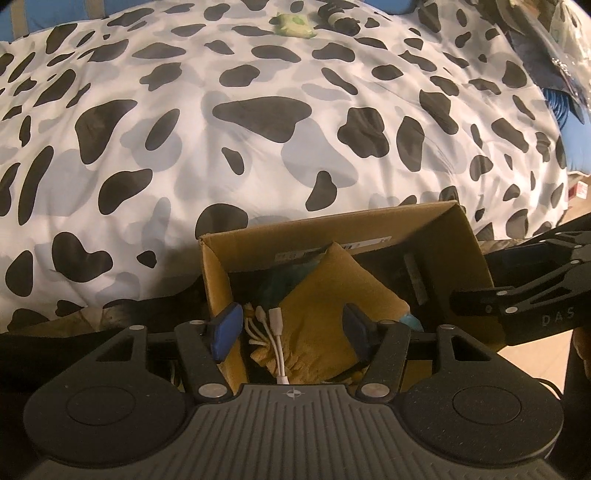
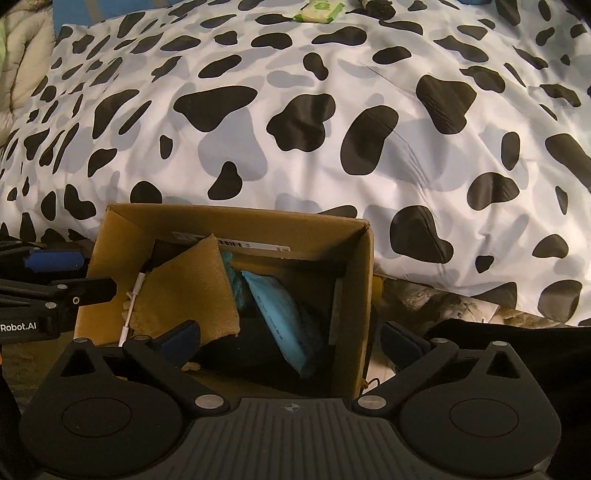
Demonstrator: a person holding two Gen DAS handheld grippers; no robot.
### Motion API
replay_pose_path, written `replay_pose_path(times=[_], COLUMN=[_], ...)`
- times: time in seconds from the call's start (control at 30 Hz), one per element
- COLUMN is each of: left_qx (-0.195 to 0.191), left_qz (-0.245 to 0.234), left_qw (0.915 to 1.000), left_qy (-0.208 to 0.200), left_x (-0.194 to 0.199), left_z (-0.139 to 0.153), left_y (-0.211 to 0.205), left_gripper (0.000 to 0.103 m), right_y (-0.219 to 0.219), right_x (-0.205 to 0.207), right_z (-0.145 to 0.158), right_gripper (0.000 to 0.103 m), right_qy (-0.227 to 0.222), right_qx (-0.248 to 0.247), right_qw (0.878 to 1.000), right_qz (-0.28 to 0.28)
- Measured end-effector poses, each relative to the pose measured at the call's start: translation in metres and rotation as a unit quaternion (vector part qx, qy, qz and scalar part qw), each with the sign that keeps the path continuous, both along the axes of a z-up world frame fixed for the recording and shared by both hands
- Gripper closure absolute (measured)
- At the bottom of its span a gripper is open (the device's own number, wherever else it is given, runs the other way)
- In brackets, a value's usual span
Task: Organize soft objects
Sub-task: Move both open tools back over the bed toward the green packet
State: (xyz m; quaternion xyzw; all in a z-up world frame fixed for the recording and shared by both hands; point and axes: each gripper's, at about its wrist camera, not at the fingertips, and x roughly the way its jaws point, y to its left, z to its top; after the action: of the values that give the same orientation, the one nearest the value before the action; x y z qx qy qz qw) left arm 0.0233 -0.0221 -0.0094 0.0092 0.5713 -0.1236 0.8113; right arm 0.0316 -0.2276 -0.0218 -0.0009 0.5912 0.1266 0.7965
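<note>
Beside the cow-patterned bed (image 2: 295,147), an open brown cardboard box (image 2: 364,288) is seen holding a mustard-yellow fabric drawstring pouch (image 1: 325,295) and a light-blue soft packet (image 2: 280,317). Both the left hand-held gripper (image 1: 291,328) and right hand-held gripper (image 2: 291,339) are held open and empty above it. The pouch is best pinched mid-body, with the white cable (image 1: 277,339) avoided.

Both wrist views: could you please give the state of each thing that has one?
Box: open, partly filled.
Pouch: in box, leaning tilted.
Cable: lying over pouch.
Blue pack: in box, tilted.
Wipes: on bedspread, closed.
Left gripper: open.
Right gripper: open.
</note>
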Motion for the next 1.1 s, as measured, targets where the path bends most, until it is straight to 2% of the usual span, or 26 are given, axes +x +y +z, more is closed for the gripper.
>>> replay_pose_path(times=[0.37,0.67,1.1], left_qx=[-0.007,-0.029,-0.048], left_qz=[0.008,0.014,0.024], left_qw=[0.9998,0.9974,0.994], left_qy=[-0.016,-0.064,-0.096], left_x=[0.002,0.003,0.008], left_z=[0.006,0.02,0.028], left_y=[0.002,0.001,0.004], left_gripper=[0.044,0.044,0.044], right_y=[-0.001,-0.009,-0.016], right_x=[0.002,0.006,0.013], right_z=[0.004,0.018,0.032], right_gripper=[0.0,0.0,0.0], right_qy=[-0.022,-0.07,-0.123], right_qx=[-0.016,-0.006,-0.002], right_qw=[1.0,0.997,0.991], right_qz=[-0.013,-0.037,-0.052])
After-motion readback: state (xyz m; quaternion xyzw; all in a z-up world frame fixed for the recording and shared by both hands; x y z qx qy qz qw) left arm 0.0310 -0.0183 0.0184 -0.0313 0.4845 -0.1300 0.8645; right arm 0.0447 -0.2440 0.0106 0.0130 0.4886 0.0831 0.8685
